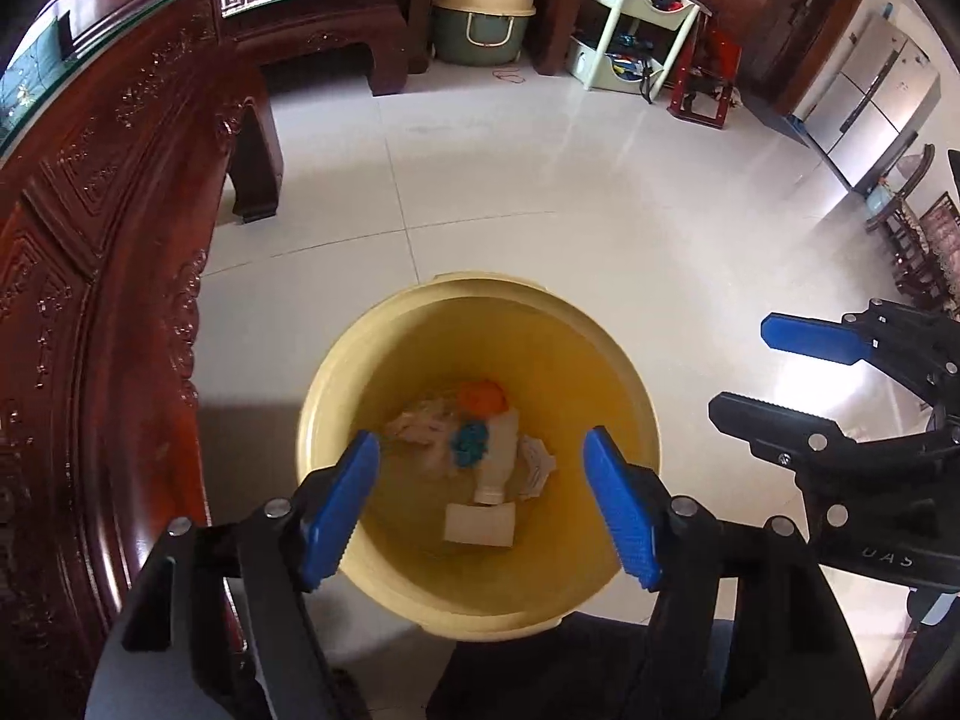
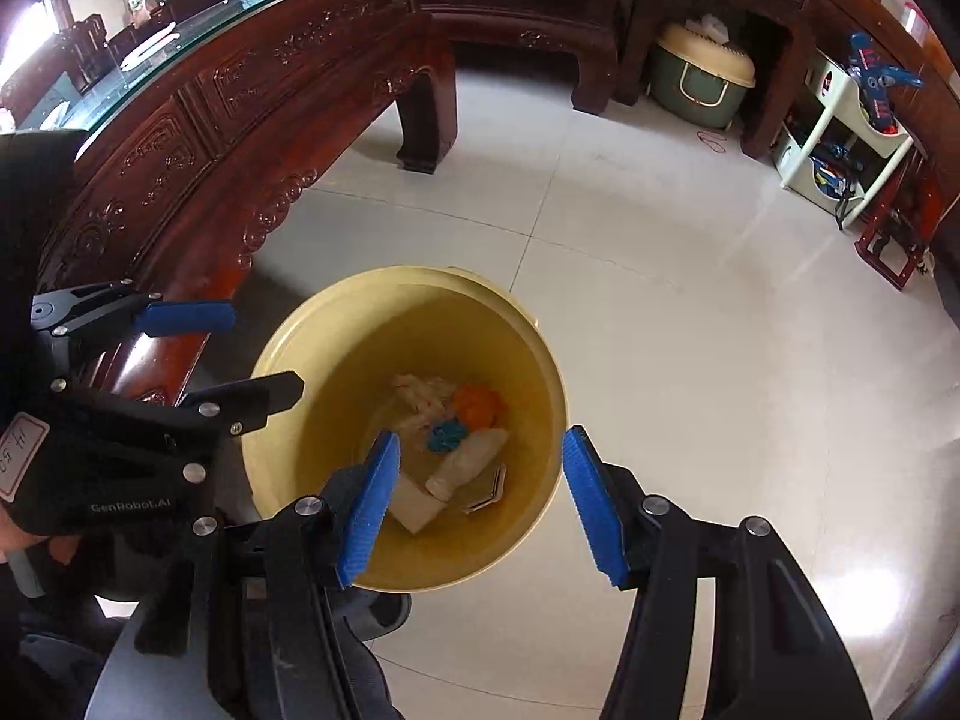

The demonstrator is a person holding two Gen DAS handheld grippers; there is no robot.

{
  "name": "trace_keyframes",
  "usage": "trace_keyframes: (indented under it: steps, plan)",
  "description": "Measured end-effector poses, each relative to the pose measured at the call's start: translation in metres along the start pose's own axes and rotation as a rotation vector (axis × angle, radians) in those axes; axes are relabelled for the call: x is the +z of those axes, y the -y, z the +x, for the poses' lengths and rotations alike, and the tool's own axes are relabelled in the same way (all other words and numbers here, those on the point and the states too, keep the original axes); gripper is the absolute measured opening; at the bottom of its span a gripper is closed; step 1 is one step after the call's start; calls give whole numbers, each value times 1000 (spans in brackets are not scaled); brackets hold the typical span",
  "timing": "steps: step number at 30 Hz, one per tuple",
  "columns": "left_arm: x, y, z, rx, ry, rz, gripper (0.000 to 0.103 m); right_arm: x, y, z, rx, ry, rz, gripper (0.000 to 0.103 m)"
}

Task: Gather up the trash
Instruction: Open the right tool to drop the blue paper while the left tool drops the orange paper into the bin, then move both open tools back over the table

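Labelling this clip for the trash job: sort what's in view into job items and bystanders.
Job: yellow bucket holding orange wad, blue wad, white bottle, crumpled tissue, white box; left gripper and right gripper, both open.

Bystanders: carved wooden table, green lidded bin, toy shelf, red stool.

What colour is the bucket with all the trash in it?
The bucket is pale yellow, clearest in the right wrist view.

Pale tiled floor carries yellow bucket (beside carved table).
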State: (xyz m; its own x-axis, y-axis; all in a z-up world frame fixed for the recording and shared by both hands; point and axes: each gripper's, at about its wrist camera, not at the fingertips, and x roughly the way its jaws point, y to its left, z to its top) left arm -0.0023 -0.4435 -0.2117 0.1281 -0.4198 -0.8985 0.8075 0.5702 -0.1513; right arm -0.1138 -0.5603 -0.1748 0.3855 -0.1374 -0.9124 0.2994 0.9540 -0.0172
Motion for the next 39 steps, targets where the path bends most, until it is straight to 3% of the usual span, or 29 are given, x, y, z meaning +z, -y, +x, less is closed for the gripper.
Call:
trace_keyframes:
  steps: [14, 19, 22, 28, 33, 39]
  plan:
    - [-2, -24, -51, 26, 90, -41, 70, 3, -20, -19, -34, 16, -21, 56]
    - [-10, -32, -101, 51, 190, -51, 76, 6, -36, -38, -48, 49, -32, 56]
    - [-18, -44, -137, 82, 265, -71, 82, 11, -53, -52, -51, 78, -49, 61]
    - [-50, -82, -213, 207, 408, -111, 99, 27, -106, -78, -21, 162, -109, 69]
    - [-88, -121, -263, 309, 478, -176, 99, 45, -164, -97, 30, 215, -189, 76]
    - [-128, -174, -300, 401, 497, -255, 99, 61, -249, -120, 109, 292, -312, 90]
